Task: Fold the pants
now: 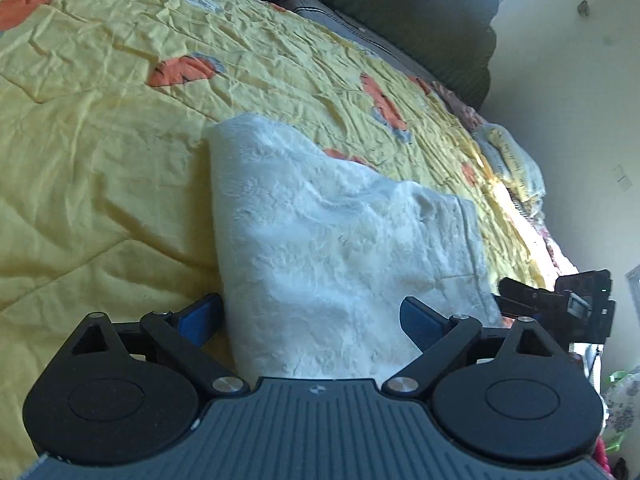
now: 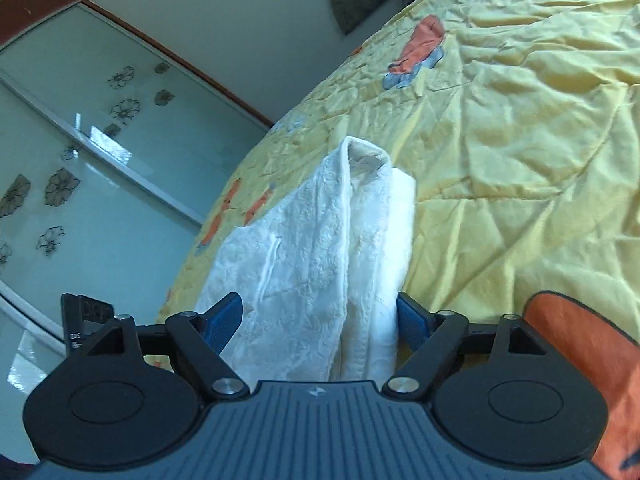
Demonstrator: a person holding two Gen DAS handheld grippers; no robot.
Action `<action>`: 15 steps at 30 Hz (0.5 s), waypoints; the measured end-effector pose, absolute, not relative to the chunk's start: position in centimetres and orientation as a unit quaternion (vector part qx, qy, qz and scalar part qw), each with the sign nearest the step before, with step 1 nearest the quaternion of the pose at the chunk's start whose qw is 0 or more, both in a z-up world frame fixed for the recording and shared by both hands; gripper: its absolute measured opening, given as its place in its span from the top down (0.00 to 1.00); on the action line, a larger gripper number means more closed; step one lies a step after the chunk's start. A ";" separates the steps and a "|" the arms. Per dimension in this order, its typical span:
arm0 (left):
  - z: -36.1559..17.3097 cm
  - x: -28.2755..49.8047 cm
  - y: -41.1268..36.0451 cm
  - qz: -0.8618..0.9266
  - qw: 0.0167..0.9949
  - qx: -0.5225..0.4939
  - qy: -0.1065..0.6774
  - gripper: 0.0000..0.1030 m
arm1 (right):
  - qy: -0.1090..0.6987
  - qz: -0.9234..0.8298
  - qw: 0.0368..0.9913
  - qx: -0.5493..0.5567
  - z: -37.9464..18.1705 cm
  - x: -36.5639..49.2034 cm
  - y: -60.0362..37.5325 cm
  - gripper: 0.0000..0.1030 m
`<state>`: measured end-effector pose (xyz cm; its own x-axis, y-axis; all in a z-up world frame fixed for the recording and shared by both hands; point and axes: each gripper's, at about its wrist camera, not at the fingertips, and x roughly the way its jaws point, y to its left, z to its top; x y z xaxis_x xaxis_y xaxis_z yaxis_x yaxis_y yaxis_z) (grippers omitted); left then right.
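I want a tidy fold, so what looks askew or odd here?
The white pants are not flat: in the right wrist view the layers bunch into a ridge with the far end poking up off the yellow quilt. Nothing looks torn or spilled.

In the left wrist view, the fluffy white folded pants (image 1: 340,240) filled the centre of the frame, lying on a wrinkled yellow quilted bedspread with orange patches (image 1: 100,140). The left hand-held gripper (image 1: 312,316) sat at the bottom, its blue-padded fingers (image 1: 200,316) spread wide to either side of the near end of the cloth. A dark green cushion (image 1: 440,12) ran along the top right. The other black hand-held gripper (image 1: 560,304) showed at the right edge, beside the pants.
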<state>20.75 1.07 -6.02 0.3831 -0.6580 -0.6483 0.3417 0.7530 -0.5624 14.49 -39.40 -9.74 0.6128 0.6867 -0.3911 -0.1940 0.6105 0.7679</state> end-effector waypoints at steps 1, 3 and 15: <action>-6.3 21.1 1.0 -0.316 0.806 -0.185 0.464 0.07 | 0.350 0.277 0.823 0.351 -9.8 15.1 -39.2 0.20; -6.6 21.6 0.8 -0.316 0.804 -0.209 0.457 0.06 | 0.350 0.289 0.817 0.356 -9.9 16.2 -38.8 0.20; -5.1 20.3 0.1 -0.273 0.861 -0.141 0.405 0.87 | 0.343 0.259 0.845 0.318 -8.0 16.4 -35.9 0.77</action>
